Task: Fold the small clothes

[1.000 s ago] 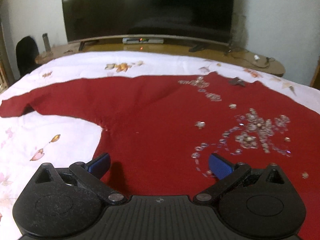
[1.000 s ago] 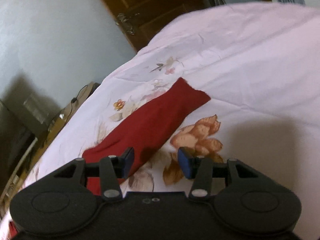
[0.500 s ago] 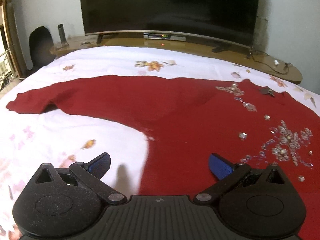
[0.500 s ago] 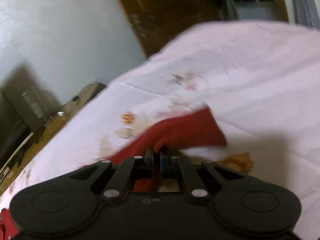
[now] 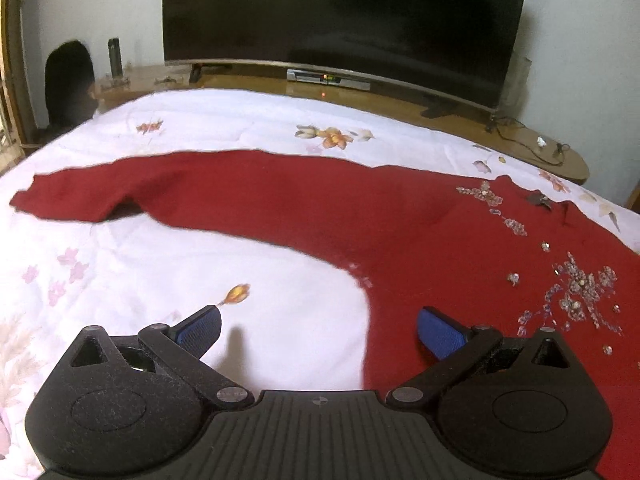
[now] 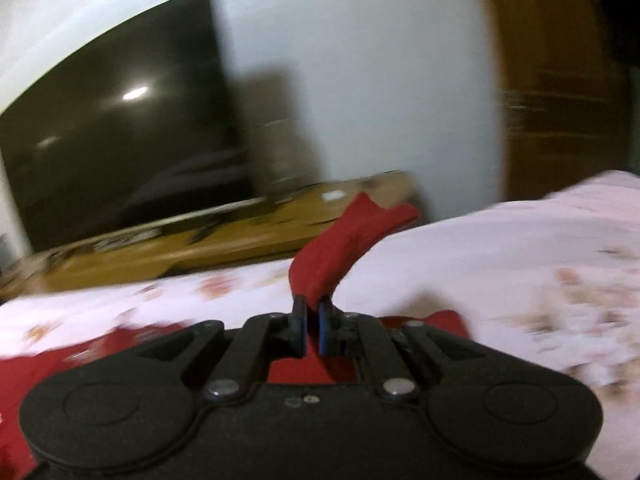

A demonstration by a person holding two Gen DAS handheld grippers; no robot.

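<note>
A red long-sleeved top [image 5: 360, 216] with sequin decoration [image 5: 576, 292] lies spread on the white floral bedsheet [image 5: 200, 256]. Its left sleeve [image 5: 80, 196] stretches out to the left. My left gripper [image 5: 318, 332] is open and empty, low over the sheet beside the top's side edge. My right gripper [image 6: 312, 328] is shut on the other red sleeve [image 6: 344, 244] and holds it lifted above the bed, its cuff sticking up past the fingertips. The right wrist view is motion-blurred.
A large dark TV [image 5: 344, 16] stands on a wooden console [image 5: 440, 108] beyond the bed's far edge, with a set-top box [image 5: 328, 77] under it. A wooden door [image 6: 560, 80] is to the right. A dark object [image 5: 68, 80] stands at the back left.
My right gripper closed on the right sleeve, lifted it off the sheet and swung left toward the TV. My left gripper shifted left from over the red body to its side edge.
</note>
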